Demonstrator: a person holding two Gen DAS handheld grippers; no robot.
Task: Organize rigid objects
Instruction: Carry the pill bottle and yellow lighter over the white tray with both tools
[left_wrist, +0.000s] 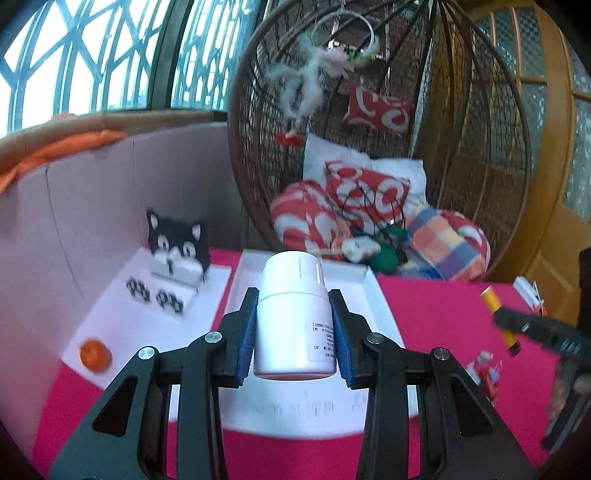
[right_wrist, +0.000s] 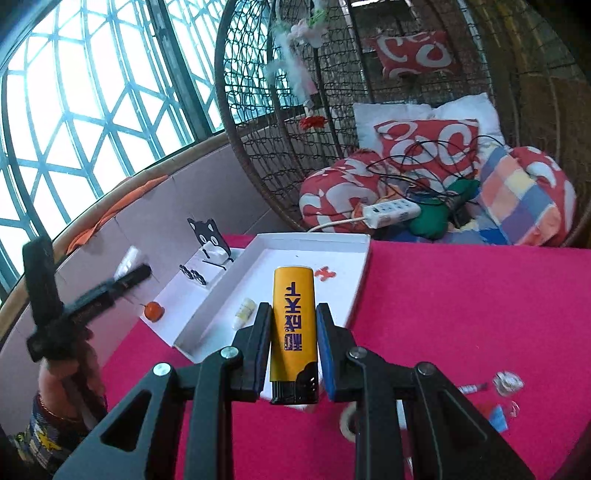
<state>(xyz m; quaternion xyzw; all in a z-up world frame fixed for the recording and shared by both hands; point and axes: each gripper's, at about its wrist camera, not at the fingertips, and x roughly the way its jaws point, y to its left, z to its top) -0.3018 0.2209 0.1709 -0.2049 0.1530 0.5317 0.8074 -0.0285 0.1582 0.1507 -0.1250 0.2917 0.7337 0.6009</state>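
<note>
Our left gripper (left_wrist: 293, 325) clamps a white bottle (left_wrist: 293, 317) just before the white tray (left_wrist: 369, 280). We pinch a yellow lighter (right_wrist: 293, 332) in the right gripper (right_wrist: 293, 332), above the tray's near edge.

Table (right_wrist: 461, 302) covered in bright pink felt. White shallow tray (right_wrist: 364, 258) lies on it toward the far side; just left of that, a flat white board (left_wrist: 122, 325). Near right corner: scattered small bits, including a crumpled clear wrapper (right_wrist: 509, 382) and a small red-and-white tube (right_wrist: 471, 388). A roll of tape (right_wrist: 347, 419) lies on the felt, partly hidden.
</note>
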